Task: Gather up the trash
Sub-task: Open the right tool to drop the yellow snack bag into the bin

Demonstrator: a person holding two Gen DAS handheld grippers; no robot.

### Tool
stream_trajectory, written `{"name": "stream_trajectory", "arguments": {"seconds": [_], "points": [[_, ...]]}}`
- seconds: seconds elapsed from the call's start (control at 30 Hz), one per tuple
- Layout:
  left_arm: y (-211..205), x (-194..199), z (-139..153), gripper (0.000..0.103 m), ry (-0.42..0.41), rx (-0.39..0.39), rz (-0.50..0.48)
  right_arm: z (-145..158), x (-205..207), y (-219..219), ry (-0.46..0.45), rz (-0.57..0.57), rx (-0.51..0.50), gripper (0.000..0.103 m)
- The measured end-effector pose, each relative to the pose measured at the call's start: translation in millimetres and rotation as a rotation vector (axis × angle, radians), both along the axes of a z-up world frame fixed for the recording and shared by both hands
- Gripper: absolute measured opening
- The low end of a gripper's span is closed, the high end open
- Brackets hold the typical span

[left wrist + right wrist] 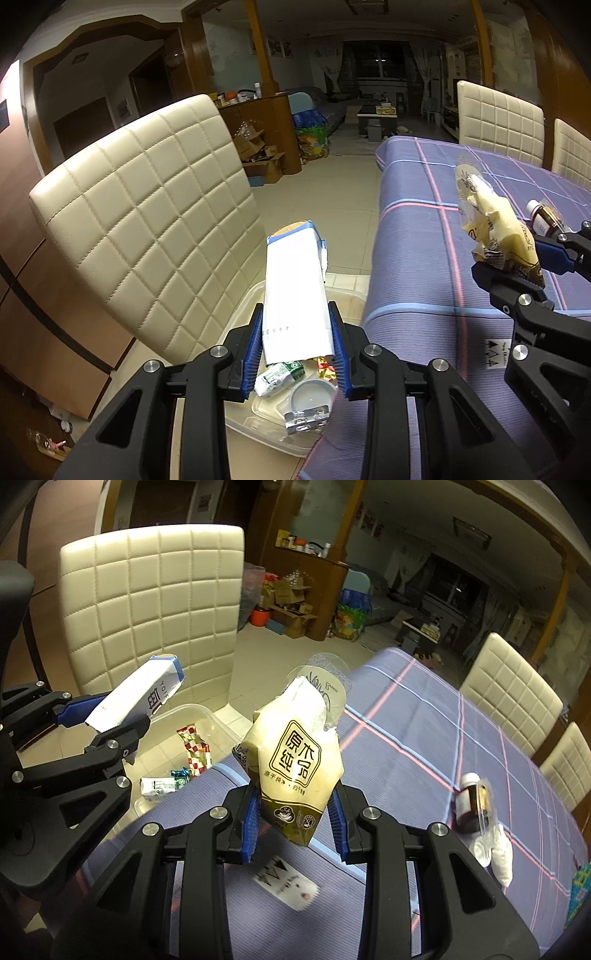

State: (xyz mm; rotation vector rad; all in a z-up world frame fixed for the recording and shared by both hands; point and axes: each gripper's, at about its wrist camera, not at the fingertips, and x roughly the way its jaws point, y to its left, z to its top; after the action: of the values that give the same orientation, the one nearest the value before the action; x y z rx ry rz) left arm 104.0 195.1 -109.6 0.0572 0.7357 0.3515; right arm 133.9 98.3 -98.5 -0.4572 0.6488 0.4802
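My left gripper (297, 354) is shut on a white and blue milk carton (295, 291) and holds it above a clear plastic bin (258, 424) on the chair seat. The bin holds a green-white wrapper (279, 378), a red checked wrapper (195, 751), a white cup (312, 397) and a foil piece (306, 419). My right gripper (293, 823) is shut on a crumpled yellow tissue packet (295, 764) above the table's edge, right of the bin. The carton also shows in the right wrist view (142, 698).
A cream quilted chair (144, 221) stands behind the bin. The table has a purple plaid cloth (424, 738). A brown bottle (471, 803) and a white crumpled tissue (502, 856) lie on the cloth at right. More cream chairs (509, 686) stand at the far side.
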Motion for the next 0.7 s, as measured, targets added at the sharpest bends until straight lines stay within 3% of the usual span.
{"name": "stream_trajectory", "arguments": {"seconds": [0.7], "points": [[44,-16,-2,0.033,-0.006,-0.011,0.111,1,-7,49,-0.009,0.074,-0.028,0.035]]}}
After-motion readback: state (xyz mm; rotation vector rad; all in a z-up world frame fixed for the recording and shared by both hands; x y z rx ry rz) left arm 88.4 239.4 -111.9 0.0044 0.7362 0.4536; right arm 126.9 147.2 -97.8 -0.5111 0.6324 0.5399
